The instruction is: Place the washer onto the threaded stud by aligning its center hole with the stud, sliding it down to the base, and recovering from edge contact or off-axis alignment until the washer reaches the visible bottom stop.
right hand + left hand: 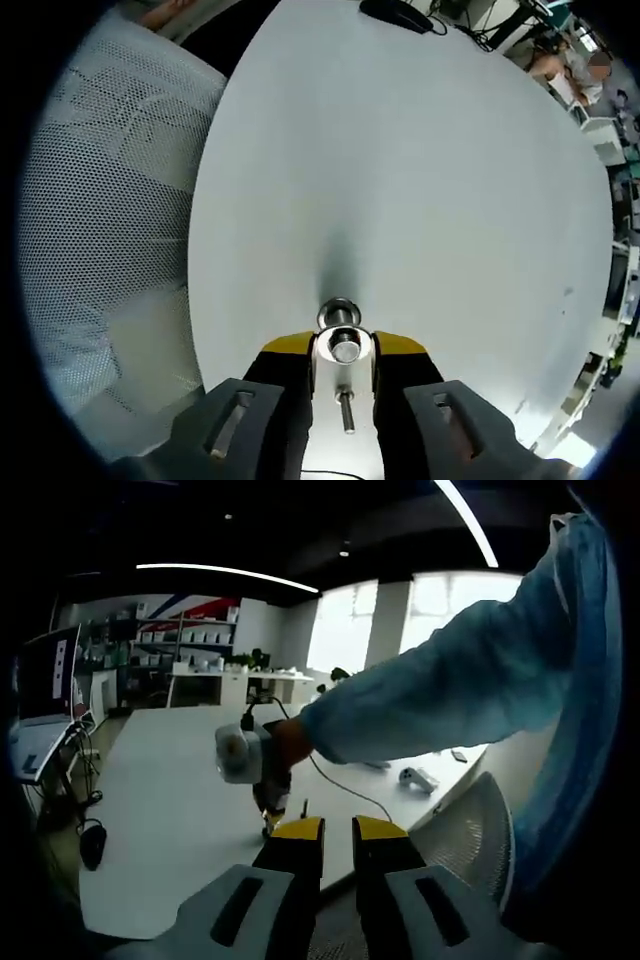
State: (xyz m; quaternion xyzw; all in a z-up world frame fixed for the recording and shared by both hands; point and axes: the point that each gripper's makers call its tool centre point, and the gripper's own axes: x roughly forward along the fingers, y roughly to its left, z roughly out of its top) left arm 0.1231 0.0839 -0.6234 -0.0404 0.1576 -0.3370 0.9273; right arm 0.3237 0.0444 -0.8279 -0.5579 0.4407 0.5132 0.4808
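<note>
You are at the seating step: in the right gripper view the right tongs [343, 350] hang directly over the threaded stud [345, 410], which stands on the white tabletop [420, 180]. Between the yellow tips sits a pale metal piece with a round centre, which I judge to be the washer [345, 347], clamped from both sides. A ring-shaped metal part [339, 310] lies just beyond it on the stud's line; whether that is the bottom stop I cannot tell. Whether the washer is already threaded over the stud is also unclear from here. Your next move calls for keeping the hole square to the stud and easing straight along its axis, correcting any tilt if an edge catches.

In the left gripper view the left tongs [338, 828] are held short of the stud, tips slightly apart and gripping nothing, while a blue sleeve [450, 700] reaches toward the stud.
</note>
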